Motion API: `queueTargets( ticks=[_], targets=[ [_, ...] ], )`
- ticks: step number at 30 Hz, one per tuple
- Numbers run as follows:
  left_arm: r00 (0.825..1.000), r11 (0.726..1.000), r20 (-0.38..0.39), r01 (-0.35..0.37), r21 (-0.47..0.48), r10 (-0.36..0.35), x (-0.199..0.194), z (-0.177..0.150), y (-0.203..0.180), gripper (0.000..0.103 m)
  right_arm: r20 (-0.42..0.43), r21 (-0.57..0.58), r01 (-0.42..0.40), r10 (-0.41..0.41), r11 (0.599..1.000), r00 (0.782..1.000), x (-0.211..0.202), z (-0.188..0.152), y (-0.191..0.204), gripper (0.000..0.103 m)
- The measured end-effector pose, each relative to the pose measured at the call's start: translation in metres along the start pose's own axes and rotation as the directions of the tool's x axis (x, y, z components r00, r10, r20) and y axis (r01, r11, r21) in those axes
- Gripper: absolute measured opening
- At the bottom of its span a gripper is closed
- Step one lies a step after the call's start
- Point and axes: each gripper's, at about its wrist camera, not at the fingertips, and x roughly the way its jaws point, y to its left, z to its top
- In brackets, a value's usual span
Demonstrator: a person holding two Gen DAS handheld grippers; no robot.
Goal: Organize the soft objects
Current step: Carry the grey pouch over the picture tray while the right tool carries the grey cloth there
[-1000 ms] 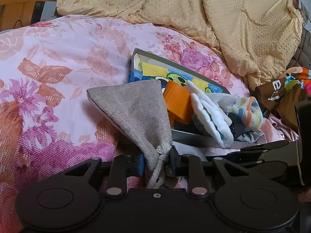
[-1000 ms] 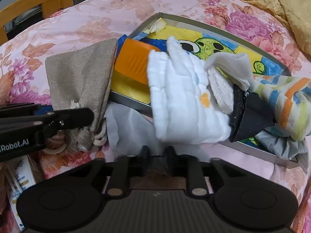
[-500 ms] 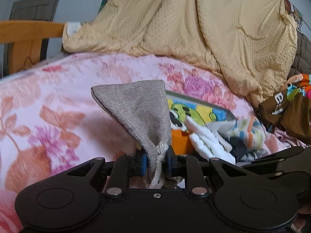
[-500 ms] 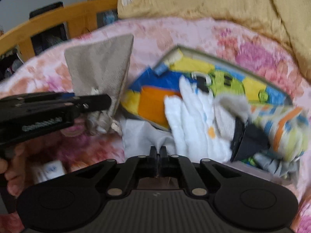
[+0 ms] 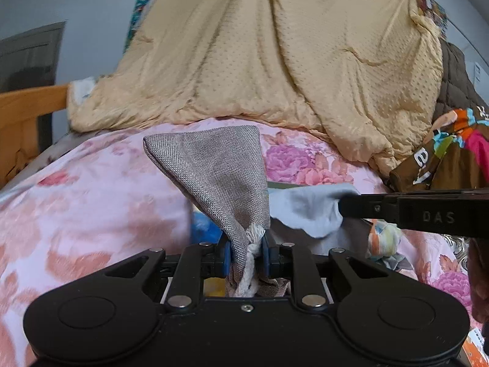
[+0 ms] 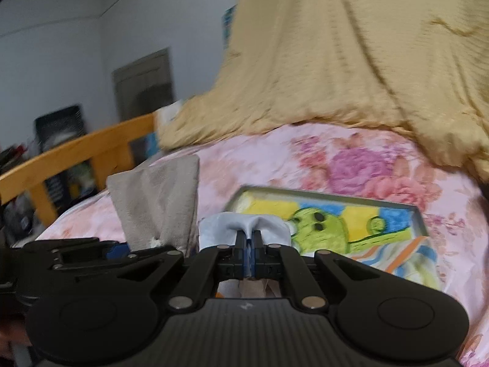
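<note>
Left gripper (image 5: 246, 255) was clamped on the neck and white cord of the grey drawstring pouch (image 5: 220, 177), held up above the floral bedsheet (image 5: 91, 202). Right gripper (image 6: 249, 252) was pinched tight on a pale blue cloth (image 6: 244, 227), lifted just beside the pouch, near the cartoon-printed tray (image 6: 351, 214) lying on the bedsheet.

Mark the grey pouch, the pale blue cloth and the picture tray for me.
Grey pouch (image 5: 220, 177), left wrist view, middle of its fabric.
Pale blue cloth (image 6: 244, 224), right wrist view, bunched fold.
Picture tray (image 6: 420, 218), right wrist view, right rim.
</note>
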Motion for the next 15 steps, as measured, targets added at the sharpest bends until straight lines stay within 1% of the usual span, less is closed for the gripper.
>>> queueTargets(
  ticks=[4,6,9,12,15],
  targets=[
    [0.999,0.999,-0.022,0.039,0.017,-0.039,0.032,0.017,-0.012,0.021,0.036,0.106,0.057,-0.061,0.993,0.997,0.011,-0.007,-0.031,0.002],
    [0.997,0.998,-0.052,0.055,0.023,-0.054,0.051,0.022,-0.015,0.021,0.049,0.162,0.086,-0.095,0.983,0.994,0.017,-0.013,-0.045,0.002],
    [0.993,0.998,-0.103,0.054,0.015,-0.052,0.081,0.029,-0.018,0.021,0.067,0.241,0.115,-0.135,0.964,0.989,0.023,-0.02,-0.062,0.002],
    [0.988,0.998,-0.142,0.059,0.006,-0.057,0.106,0.036,-0.022,0.021,0.073,0.301,0.126,-0.154,0.945,0.985,0.03,-0.025,-0.076,0.002],
    [0.979,0.998,-0.192,0.07,0.003,-0.068,0.13,0.041,-0.029,0.021,0.063,0.344,0.124,-0.154,0.931,0.986,0.039,-0.03,-0.085,0.003]
  ],
)
